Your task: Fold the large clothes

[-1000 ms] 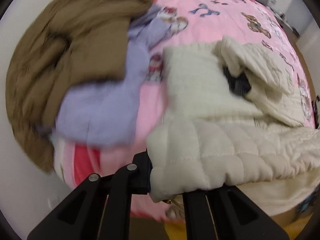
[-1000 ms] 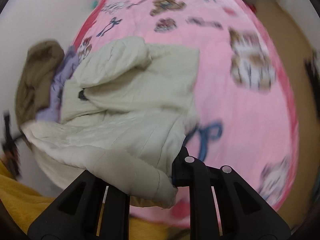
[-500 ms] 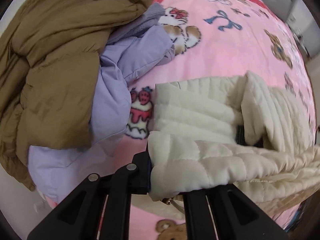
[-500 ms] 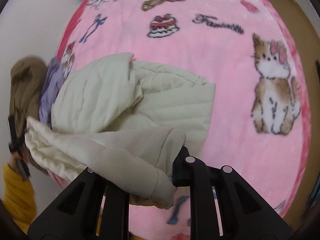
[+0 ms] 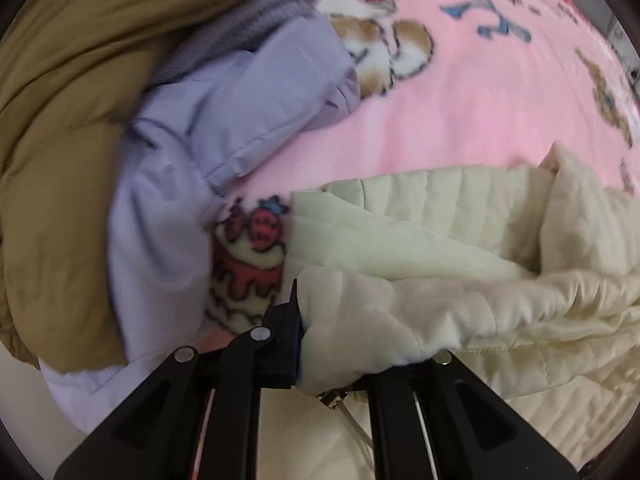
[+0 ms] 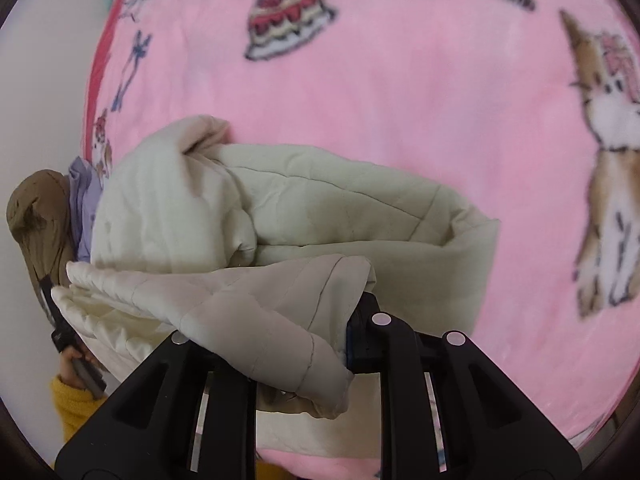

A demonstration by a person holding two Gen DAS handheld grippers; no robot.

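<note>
Jacket, cream and quilted, sits across the lower middle of both views on my pink blanket. My left gripper is clamped tight on one edge, right gripper pinching another fold. Brown coat and purple jacket are piled at the left.

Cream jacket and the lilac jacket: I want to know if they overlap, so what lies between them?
In the left wrist view, a bare strip of pink blanket with a printed strawberry cake separates the cream jacket from the lilac jacket.
</note>
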